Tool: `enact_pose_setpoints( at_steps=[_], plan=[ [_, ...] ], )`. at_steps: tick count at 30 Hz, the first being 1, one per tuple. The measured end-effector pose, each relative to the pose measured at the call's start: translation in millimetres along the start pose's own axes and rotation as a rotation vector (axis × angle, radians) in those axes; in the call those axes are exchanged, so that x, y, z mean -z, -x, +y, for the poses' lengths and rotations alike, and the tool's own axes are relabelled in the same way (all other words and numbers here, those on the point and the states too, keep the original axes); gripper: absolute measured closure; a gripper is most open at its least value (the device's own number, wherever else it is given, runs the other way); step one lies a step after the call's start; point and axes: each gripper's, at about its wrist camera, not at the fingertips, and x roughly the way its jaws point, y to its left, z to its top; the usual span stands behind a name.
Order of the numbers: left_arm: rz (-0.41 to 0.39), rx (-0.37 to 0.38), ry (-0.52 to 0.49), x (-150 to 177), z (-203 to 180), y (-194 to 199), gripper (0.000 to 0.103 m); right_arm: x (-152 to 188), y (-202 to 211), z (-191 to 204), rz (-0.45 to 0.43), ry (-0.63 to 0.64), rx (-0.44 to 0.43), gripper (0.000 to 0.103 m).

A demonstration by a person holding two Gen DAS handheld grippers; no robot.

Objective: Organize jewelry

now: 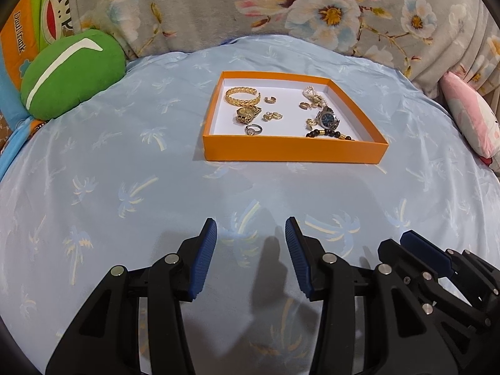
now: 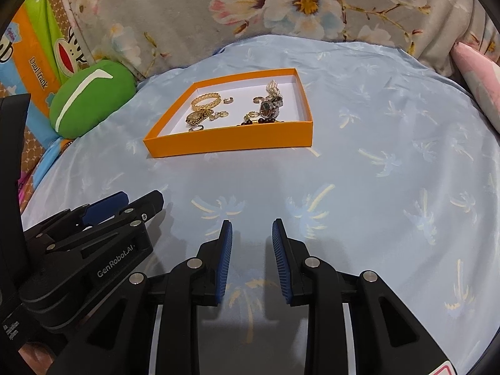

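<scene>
Both grippers are hovering empty over the pale blue palm-print bedsheet (image 1: 125, 168), side by side.

The left gripper (image 1: 251, 234) and right gripper (image 2: 251, 234) are each holding their blue-padded jaws parted, gripping nothing. Well ahead of them, the shallow orange cardboard tray (image 1: 293, 150) is sitting on the sheet, holding a braided gold bangle (image 1: 242, 96), a gold wristwatch (image 1: 247, 115), a blue-faced silver watch (image 1: 328, 118) and a black bead bracelet (image 1: 328, 133).
</scene>
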Motion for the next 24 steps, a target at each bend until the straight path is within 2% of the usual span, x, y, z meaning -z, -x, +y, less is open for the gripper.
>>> enact_pose_setpoints(
  at_steps=[24],
  plan=[
    [-0.005,-0.035,-0.036,-32.7,-16.5,-31.4,0.058,-39.8,-33.7,-4.7,-0.025,0.007,0.087,0.072]
  ],
)
